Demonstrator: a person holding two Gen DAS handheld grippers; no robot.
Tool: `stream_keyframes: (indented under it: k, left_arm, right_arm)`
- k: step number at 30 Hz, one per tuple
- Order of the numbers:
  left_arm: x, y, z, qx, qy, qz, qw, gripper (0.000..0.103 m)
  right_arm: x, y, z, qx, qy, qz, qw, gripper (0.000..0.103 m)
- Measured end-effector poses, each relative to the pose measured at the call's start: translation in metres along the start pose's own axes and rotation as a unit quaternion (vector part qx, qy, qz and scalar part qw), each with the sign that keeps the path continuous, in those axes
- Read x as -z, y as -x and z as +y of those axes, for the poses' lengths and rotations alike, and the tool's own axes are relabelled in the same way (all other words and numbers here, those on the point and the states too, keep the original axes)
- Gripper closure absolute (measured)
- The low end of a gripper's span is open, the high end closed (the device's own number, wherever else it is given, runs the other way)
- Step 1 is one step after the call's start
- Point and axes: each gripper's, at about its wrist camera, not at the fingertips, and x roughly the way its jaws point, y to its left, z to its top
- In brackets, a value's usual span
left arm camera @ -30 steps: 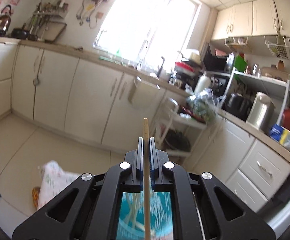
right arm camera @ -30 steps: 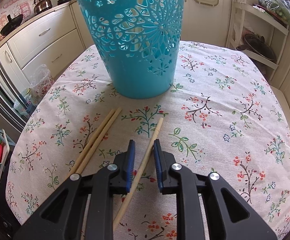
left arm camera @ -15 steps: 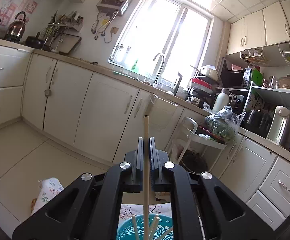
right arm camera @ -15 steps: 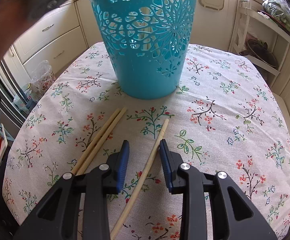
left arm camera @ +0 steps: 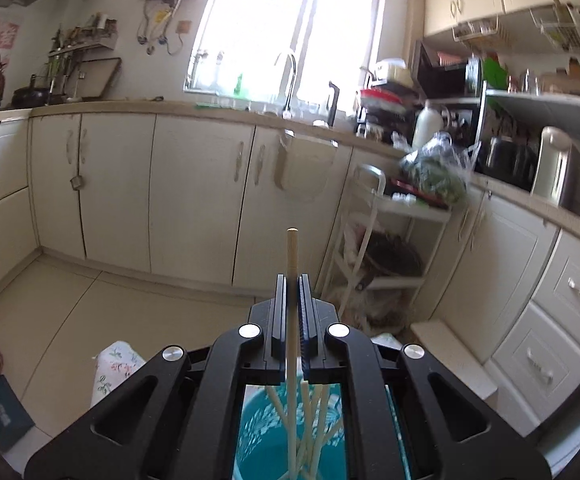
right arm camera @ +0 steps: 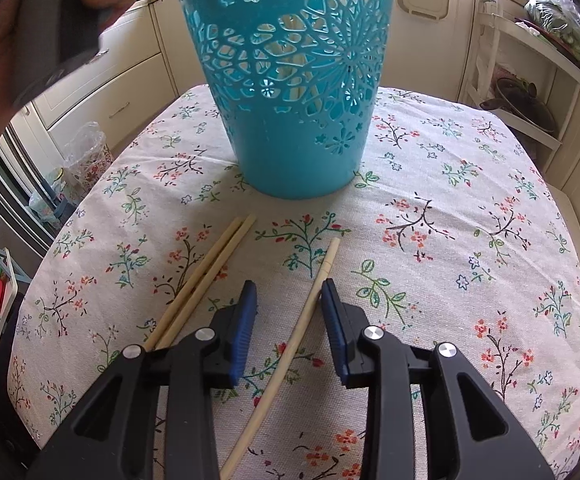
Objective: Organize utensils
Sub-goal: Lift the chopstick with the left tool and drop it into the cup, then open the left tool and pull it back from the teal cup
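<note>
Teal basket (right arm camera: 294,92) blocks table's (right arm camera: 470,280) far centre; right side open; chopstick pair (right arm camera: 201,280) lies near-left.

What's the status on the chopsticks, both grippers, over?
Left gripper shut on a chopstick above the teal basket. Right gripper, just opening, straddles a lone chopstick on the tablecloth. Pair waiting alongside.

I see a table under a floral tablecloth (right arm camera: 450,184): teal basket (right arm camera: 290,100) standing, 2 chopsticks (right arm camera: 205,276) side by side, 1 single chopstick (right arm camera: 290,352) apart.
</note>
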Motion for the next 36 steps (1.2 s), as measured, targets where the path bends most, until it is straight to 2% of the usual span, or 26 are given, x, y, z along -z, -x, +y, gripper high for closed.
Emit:
stream_keyframes:
  k: [1,3,5,6,10,13,16,20,22,24,27,31,36]
  left_arm:
    - [0.005,-0.003,0.000,0.002,-0.009,0.023,0.9997,0.097]
    - [0.014,-0.001,0.003,-0.003,-0.013,0.036,0.9993,0.095]
    - [0.022,0.008,0.012,-0.010,-0.006,0.043,0.9990,0.085]
    - [0.025,0.016,0.019,-0.017,0.001,0.039,0.9991,0.075]
    - [0.040,0.056,0.048,-0.053,0.043,0.010,0.9976,0.046]
    - [0.070,0.078,0.074,-0.077,0.082,0.018,0.9935,0.041]
    - [0.116,0.075,0.094,-0.092,0.105,0.082,0.9868,0.039]
    - [0.165,0.067,0.099,-0.090,0.109,0.147,0.9790,0.039]
    - [0.178,0.064,0.097,-0.085,0.107,0.160,0.9775,0.039]
    - [0.179,0.064,0.094,-0.082,0.101,0.163,0.9780,0.039]
    - [0.180,0.065,0.094,-0.077,0.101,0.156,0.9795,0.029]
    - [0.180,0.063,0.097,-0.075,0.110,0.163,0.9776,0.029]
    - [0.181,0.060,0.091,-0.080,0.099,0.169,0.9773,0.027]
  right_arm:
    - [0.000,0.000,0.000,0.000,0.000,0.000,1.000,0.069]
    - [0.000,-0.001,0.001,-0.001,-0.001,0.000,1.000,0.069]
    - [0.000,-0.001,0.000,-0.003,-0.004,0.000,1.000,0.069]
    - [0.000,-0.001,0.000,-0.004,-0.005,-0.001,1.000,0.069]
    - [0.000,-0.001,0.001,-0.003,-0.001,0.000,1.000,0.070]
    - [0.001,0.000,0.000,0.011,0.009,-0.001,1.000,0.083]
    - [0.000,0.001,-0.002,0.012,0.021,0.002,1.000,0.088]
    - [0.000,0.002,-0.010,-0.004,0.009,0.010,1.000,0.087]
    - [0.001,0.004,-0.013,-0.008,-0.003,0.010,1.000,0.087]
    - [0.001,0.003,-0.011,-0.003,0.000,0.010,1.000,0.089]
    - [0.001,0.005,-0.010,-0.019,0.013,0.024,0.999,0.094]
    - [-0.003,0.006,-0.012,-0.033,0.029,0.050,0.998,0.094]
    - [-0.004,0.008,0.000,-0.008,0.065,0.053,0.996,0.094]
